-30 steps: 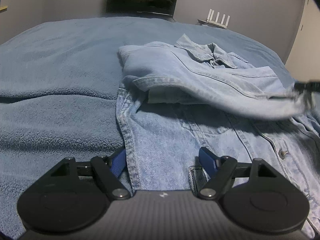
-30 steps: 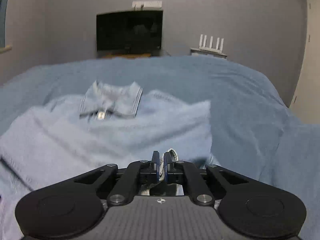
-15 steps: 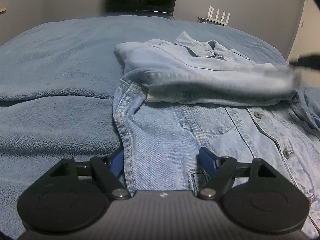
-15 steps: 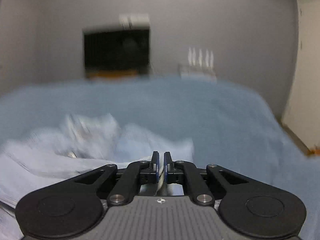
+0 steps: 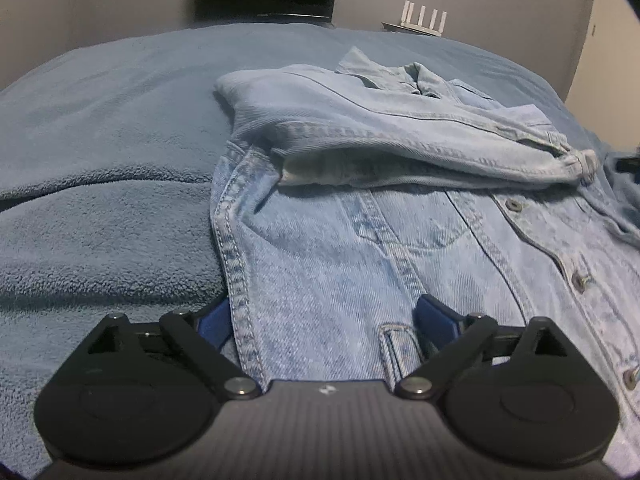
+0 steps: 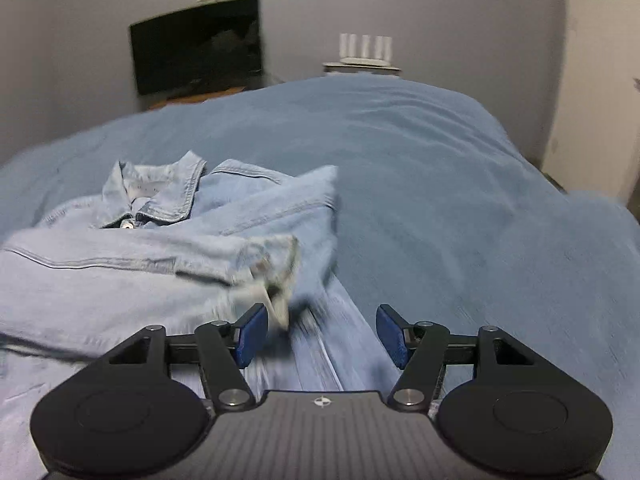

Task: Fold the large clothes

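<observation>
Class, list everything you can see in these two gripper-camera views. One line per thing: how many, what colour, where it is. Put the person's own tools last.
denim jacket: one, light blue, lying on the bed, collar toward the far wall
sleeve: one, light blue, folded across the jacket's chest; its cuff is blurred, just ahead of the right gripper
blanket: one, blue, fleecy, covering the bed
screen: one, black, against the far wall
router: one, white, four antennas, right of the screen
left gripper: one, black with blue pads, open, jacket's lower edge between the pads
right gripper: one, black with blue pads, jaws just opened, nothing clamped
</observation>
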Demonstrator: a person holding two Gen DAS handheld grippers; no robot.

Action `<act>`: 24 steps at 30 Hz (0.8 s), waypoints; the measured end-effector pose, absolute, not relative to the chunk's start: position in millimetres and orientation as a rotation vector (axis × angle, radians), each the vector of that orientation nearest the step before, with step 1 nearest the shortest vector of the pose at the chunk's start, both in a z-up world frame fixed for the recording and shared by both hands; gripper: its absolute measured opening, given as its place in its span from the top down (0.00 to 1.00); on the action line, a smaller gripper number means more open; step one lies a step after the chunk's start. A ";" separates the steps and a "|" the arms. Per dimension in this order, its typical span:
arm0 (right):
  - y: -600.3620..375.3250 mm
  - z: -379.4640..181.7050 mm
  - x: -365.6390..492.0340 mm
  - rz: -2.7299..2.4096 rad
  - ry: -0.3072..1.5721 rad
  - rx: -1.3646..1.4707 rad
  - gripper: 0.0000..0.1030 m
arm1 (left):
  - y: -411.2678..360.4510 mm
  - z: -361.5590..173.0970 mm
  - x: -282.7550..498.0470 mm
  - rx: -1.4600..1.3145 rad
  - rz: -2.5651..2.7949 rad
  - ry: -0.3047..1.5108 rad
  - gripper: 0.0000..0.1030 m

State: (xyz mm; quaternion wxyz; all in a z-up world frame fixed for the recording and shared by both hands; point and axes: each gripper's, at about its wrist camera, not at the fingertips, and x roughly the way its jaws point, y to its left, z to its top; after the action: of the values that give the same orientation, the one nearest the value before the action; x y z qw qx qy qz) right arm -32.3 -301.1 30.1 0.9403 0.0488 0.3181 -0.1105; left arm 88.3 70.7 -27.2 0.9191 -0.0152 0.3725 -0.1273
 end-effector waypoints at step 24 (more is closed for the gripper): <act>-315.1 58.2 -247.7 -0.119 0.648 0.205 0.27 | 119.5 2.9 -27.4 -0.502 -0.329 1.009 0.15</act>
State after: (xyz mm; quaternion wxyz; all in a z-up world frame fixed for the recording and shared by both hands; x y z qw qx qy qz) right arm -247.7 -315.1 58.2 0.9410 0.1003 0.3178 -0.0582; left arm -27.4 119.5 2.9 0.8326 -0.2369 0.4760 -0.1550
